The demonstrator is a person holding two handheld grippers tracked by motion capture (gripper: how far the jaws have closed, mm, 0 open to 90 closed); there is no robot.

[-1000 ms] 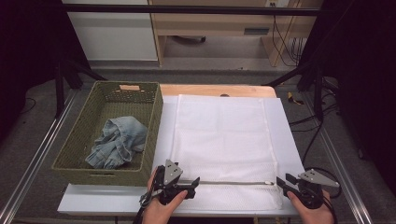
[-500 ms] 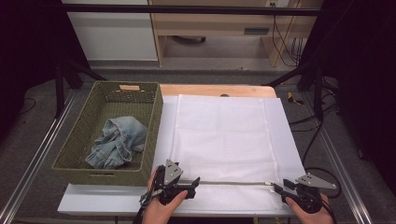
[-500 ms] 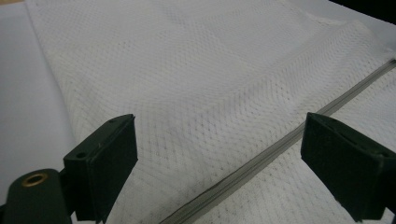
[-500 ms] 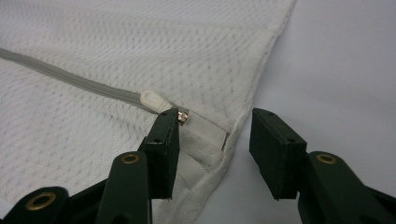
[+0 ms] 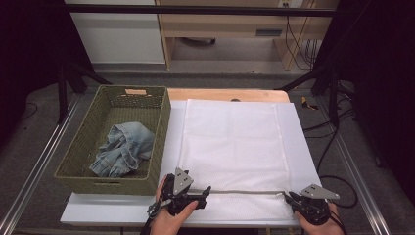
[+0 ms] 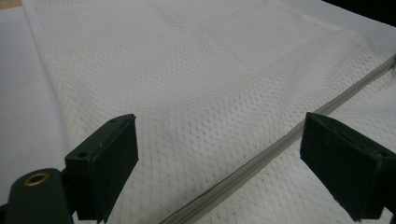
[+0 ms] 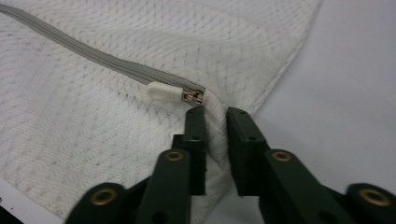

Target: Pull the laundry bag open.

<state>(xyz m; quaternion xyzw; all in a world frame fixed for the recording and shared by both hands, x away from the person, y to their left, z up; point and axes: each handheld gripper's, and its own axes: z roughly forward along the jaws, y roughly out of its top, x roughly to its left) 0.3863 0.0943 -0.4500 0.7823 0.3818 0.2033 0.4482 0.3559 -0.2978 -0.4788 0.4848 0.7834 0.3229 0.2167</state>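
Observation:
A white mesh laundry bag [image 5: 232, 142] lies flat on the table, its grey zipper [image 5: 240, 192] running along the near edge. My left gripper [image 5: 204, 196] stands open at the zipper's left end; in the left gripper view its jaws [image 6: 219, 163] straddle the mesh and zipper [image 6: 261, 161] without touching. My right gripper [image 5: 289, 197] is at the zipper's right end. Its jaws have just been closing and now pinch a white fabric fold of the bag [image 7: 70, 116] right behind the white zipper pull [image 7: 164, 92], so the right gripper [image 7: 215, 121] is shut on the bag.
A green woven basket [image 5: 161, 122] stands left of the bag with crumpled blue jeans [image 5: 122, 149] inside. A white board [image 5: 303, 142] under the bag shows at its right. Metal rails run along both table sides.
The right gripper's jaws have narrowed onto the bag's corner by the zipper pull, and it has shifted slightly inward. The left gripper and the bag have stayed put.

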